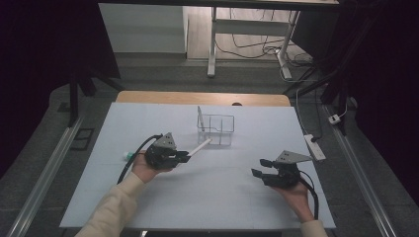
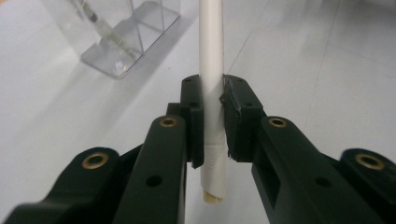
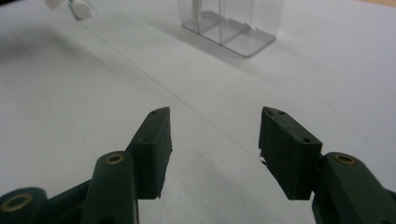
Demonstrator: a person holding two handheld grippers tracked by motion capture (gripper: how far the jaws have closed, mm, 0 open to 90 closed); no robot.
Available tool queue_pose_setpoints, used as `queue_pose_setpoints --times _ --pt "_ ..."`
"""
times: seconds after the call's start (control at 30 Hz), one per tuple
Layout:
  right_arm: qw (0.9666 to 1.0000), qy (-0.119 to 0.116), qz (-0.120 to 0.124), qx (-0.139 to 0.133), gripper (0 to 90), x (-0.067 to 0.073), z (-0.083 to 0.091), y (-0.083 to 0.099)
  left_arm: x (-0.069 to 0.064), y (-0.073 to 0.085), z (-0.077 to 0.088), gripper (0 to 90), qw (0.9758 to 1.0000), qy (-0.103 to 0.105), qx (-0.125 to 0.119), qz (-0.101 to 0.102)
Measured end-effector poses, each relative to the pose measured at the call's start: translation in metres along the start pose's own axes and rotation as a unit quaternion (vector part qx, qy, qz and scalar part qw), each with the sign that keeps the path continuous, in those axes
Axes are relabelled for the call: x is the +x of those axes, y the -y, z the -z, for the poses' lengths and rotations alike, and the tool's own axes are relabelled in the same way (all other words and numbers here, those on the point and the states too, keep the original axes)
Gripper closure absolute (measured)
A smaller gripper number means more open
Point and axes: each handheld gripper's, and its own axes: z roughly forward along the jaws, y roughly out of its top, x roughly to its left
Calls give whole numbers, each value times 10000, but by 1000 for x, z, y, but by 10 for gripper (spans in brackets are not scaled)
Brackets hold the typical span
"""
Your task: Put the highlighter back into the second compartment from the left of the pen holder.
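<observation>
A long white stick (image 1: 200,146) is clamped in my left gripper (image 1: 185,157) and points toward the clear plastic divided box (image 1: 216,129) at the table's middle back. In the left gripper view both pads press on the stick (image 2: 211,46), whose cream end pokes out behind the jaws of the left gripper (image 2: 212,93). A thin pen-like item (image 1: 200,118) leans in the box's left compartment, and it (image 2: 100,25) shows there too inside the box (image 2: 119,42). My right gripper (image 1: 259,168) rests at the front right, open, with nothing between its jaws (image 3: 215,126); the box (image 3: 233,23) lies far ahead of it.
A small white tube with a teal cap (image 1: 127,155) lies on the white table mat (image 1: 212,197) just behind the left hand. A white power strip (image 1: 315,146) sits at the table's right edge. Floor, cables and a desk frame lie beyond.
</observation>
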Motion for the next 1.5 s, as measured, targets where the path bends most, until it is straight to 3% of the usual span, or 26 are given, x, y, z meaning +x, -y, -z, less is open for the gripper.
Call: queue_pose_setpoints --times 0.73,1.5 --pt "9993 -277 -62 -260 387 32 -31 -23 -32 -13 -24 787 9985 83 -55 -546" --pt "9968 -525 -106 -594 435 47 -50 -40 -48 -16 -44 787 9969 94 129 -774"
